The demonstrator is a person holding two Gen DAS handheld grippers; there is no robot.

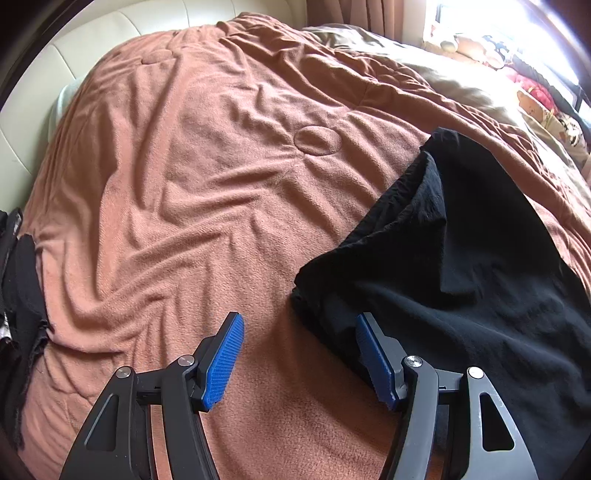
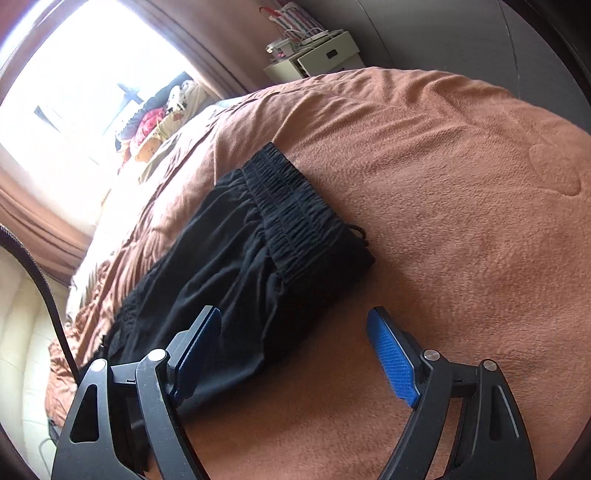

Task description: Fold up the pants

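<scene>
1. A bed [image 1: 184, 184] fills both views, covered by a rumpled rust-brown blanket [image 2: 461, 221] with round stitched dimples in it.
2. A cream padded headboard [image 1: 110, 33] curves along the far edge of the bed in the left wrist view.
3. A bright window [image 2: 74, 85] with brown curtains stands past the far side of the bed, and a heap of soft toys [image 2: 155, 118] lies below it.
4. The black pants [image 2: 236, 266] lie folded on the blanket. Their gathered elastic waistband [image 2: 295, 206] is on top, at the end away from the right gripper, with a small cord loop sticking out at the waistband's corner.
5. A pale bedside cabinet [image 2: 317, 55] stands beyond the bed, with small clutter on top.
6. The left gripper [image 1: 299, 347] hangs over bare blanket just beside the pants' edge. Its blue-padded fingers [image 1: 225, 354] are spread apart with nothing between them; the right-hand one overlaps the black cloth in the picture, though I cannot tell whether it touches.
7. The right gripper [image 2: 295, 350] points at the near end of the pants. Its fingers [image 2: 395, 358] are spread wide and grip nothing; the left one sits over the cloth, the right one over the blanket.
</scene>
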